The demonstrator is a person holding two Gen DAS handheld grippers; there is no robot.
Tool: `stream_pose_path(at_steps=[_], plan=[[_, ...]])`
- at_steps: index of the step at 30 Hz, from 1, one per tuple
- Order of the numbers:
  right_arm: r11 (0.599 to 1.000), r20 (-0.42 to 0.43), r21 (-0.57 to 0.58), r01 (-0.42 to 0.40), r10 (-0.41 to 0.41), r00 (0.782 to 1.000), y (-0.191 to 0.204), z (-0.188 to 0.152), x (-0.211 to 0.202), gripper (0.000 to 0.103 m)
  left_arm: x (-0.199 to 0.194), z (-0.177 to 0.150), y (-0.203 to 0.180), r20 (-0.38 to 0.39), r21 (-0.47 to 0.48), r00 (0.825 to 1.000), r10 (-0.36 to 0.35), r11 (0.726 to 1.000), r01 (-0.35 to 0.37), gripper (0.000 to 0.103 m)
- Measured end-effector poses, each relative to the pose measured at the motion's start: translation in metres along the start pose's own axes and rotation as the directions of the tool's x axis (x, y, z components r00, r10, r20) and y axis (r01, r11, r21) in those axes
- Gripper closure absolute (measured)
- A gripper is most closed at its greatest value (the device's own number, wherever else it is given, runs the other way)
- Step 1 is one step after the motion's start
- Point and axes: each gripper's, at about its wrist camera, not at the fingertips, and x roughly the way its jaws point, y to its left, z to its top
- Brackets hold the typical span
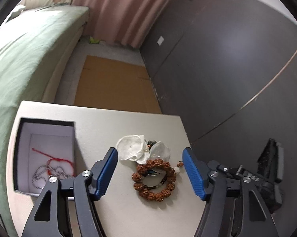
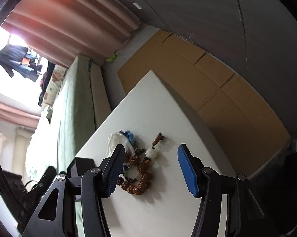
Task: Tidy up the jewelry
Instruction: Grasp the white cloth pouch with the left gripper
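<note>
Lower centre: brown knobbly-bead bracelet [image 1: 154, 179] on white bench [image 1: 113, 122], light, floppy, grippable across its ring; both jaws half-open, empty.

White characters "04S" on black body of right gripper [image 1: 267, 179], seen from your left wrist view. You find no other readable text.

White table [image 1: 113, 122], square-cornered, bare over most of its top. Lying directly on it: open dark box [image 1: 46, 154] at left; near middle, brown bead bracelet [image 1: 154, 179] touching crumpled clear bags [image 1: 136, 147] with smaller beads.
</note>
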Motion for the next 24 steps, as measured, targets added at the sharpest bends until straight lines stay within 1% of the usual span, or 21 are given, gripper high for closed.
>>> stream_pose_path(at_steps=[3, 5, 7, 8, 12, 16, 19, 21, 22, 23, 24], plan=[[1.000, -0.004, 0.020, 0.001, 0.000, 1.000, -0.010, 0.002, -0.002, 0.046, 0.021, 0.001, -0.013, -0.042, 0.030, 0.999, 0.033, 0.999, -0.032, 0.040], [0.999, -0.004, 0.042, -0.006, 0.006, 1.000, -0.017, 0.003, -0.005, 0.046, 0.036, 0.000, -0.020, -0.076, 0.048, 0.996, 0.056, 0.997, -0.053, 0.049], [0.998, -0.001, 0.064, -0.021, 0.021, 1.000, -0.024, 0.005, -0.007, 0.046, 0.049, -0.002, -0.023, -0.105, 0.055, 0.992, 0.074, 0.996, -0.069, 0.055], [0.997, 0.000, 0.072, -0.029, 0.030, 1.000, -0.026, 0.007, -0.008, 0.046, 0.055, -0.002, -0.025, -0.121, 0.058, 0.989, 0.085, 0.995, -0.079, 0.057], [0.994, -0.012, 0.096, -0.059, 0.060, 0.998, -0.033, 0.009, -0.008, 0.046, 0.074, -0.002, -0.031, -0.144, 0.086, 0.982, 0.125, 0.990, -0.114, 0.058], [0.994, -0.037, 0.092, -0.061, 0.064, 0.997, -0.031, 0.007, -0.001, 0.046, 0.090, -0.001, -0.037, -0.157, 0.123, 0.972, 0.174, 0.980, -0.155, 0.062], [0.995, -0.047, 0.081, -0.061, 0.065, 0.997, -0.027, 0.008, 0.001, 0.046, 0.100, -0.001, -0.036, -0.154, 0.153, 0.964, 0.216, 0.969, -0.193, 0.063], [0.996, -0.046, 0.075, -0.057, 0.060, 0.997, -0.025, 0.009, 0.001, 0.046, 0.107, -0.003, -0.032, -0.166, 0.155, 0.960, 0.225, 0.967, -0.200, 0.063], [0.996, -0.045, 0.073, -0.056, 0.059, 0.997, -0.024, 0.009, 0.001, 0.046, 0.110, -0.004, -0.031, -0.168, 0.156, 0.959, 0.229, 0.967, -0.203, 0.067], [0.996, -0.046, 0.072, -0.055, 0.059, 0.997, -0.024, 0.010, 0.001, 0.046, 0.113, -0.006, -0.029, -0.172, 0.157, 0.958, 0.229, 0.966, -0.203, 0.086], [0.996, -0.046, 0.072, -0.056, 0.059, 0.997, -0.023, 0.009, 0.001, 0.046, 0.114, -0.007, -0.027, -0.177, 0.156, 0.957, 0.228, 0.967, -0.202, 0.098]])
